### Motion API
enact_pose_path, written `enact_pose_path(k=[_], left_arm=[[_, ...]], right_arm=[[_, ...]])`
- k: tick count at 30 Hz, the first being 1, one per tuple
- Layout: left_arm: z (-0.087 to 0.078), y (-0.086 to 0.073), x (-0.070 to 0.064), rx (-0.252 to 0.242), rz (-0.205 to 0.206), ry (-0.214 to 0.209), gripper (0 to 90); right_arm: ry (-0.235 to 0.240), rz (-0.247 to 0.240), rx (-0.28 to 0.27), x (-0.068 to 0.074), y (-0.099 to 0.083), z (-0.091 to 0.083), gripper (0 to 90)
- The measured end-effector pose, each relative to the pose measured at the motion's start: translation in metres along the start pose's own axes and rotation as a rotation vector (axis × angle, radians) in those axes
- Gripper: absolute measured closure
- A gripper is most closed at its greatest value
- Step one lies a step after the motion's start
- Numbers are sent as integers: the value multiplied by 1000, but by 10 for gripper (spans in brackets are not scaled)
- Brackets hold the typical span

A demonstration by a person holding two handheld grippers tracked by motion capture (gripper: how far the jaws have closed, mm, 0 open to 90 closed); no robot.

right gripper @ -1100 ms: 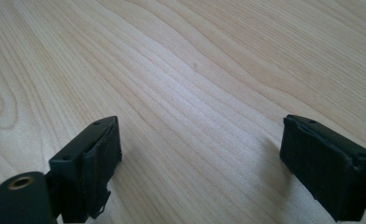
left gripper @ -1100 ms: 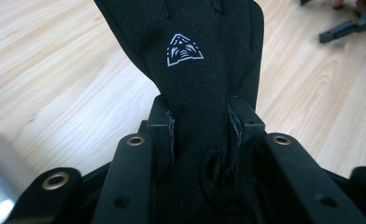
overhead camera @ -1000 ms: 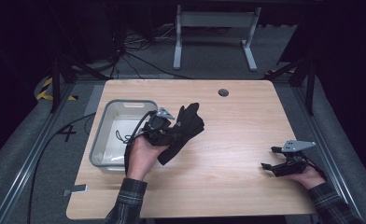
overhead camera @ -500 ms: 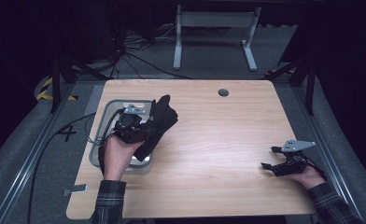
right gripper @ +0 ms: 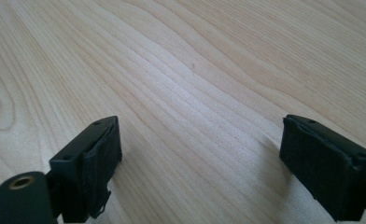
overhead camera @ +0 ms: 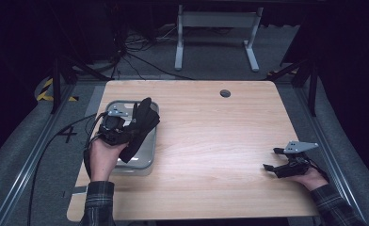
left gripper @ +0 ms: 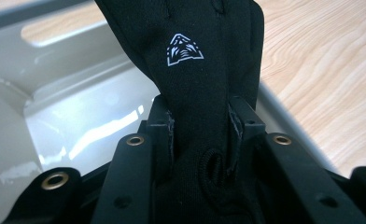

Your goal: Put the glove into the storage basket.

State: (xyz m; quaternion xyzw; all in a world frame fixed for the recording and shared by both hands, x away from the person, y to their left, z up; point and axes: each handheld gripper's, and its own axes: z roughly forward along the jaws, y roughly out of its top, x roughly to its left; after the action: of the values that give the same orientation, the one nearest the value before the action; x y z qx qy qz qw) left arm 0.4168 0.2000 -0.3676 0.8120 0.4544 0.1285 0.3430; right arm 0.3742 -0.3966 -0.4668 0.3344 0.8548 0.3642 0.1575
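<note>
Left gripper [overhead camera: 126,129] has carried the black glove [overhead camera: 142,125] further left, now over the clear tray [overhead camera: 147,160]. Glove pinched tight between its fingers [left gripper: 165,135]. Right gripper [overhead camera: 279,162] unmoved on the tabletop [overhead camera: 211,141], fingers wide apart, empty.

Dim room, grey carpeted floor [overhead camera: 27,155], wooden table [overhead camera: 211,141], white metal stand [overhead camera: 215,28], tangled cables [overhead camera: 135,47] behind.

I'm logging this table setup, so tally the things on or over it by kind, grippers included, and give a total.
Black gloves: 1, clamped in the left gripper over the bin
Clear plastic bins: 1, at the table's left side
Hand-held grippers: 2, the left and the right gripper, whose jaws stand apart
Total: 4
</note>
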Motion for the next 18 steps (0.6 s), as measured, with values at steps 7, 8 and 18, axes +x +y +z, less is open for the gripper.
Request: enact_pose_path(k=[7,8,18], left_arm=[[13,-6,12,39,-26,0,672],[15,-7,13,43,-31,3,670],[26,-12,23,95,-62,23,620]], right_arm=[[-1,2,0,0,0,0,133],[-1,3,-1,0,0,0,133],[-2,4,0,0,0,0,133]])
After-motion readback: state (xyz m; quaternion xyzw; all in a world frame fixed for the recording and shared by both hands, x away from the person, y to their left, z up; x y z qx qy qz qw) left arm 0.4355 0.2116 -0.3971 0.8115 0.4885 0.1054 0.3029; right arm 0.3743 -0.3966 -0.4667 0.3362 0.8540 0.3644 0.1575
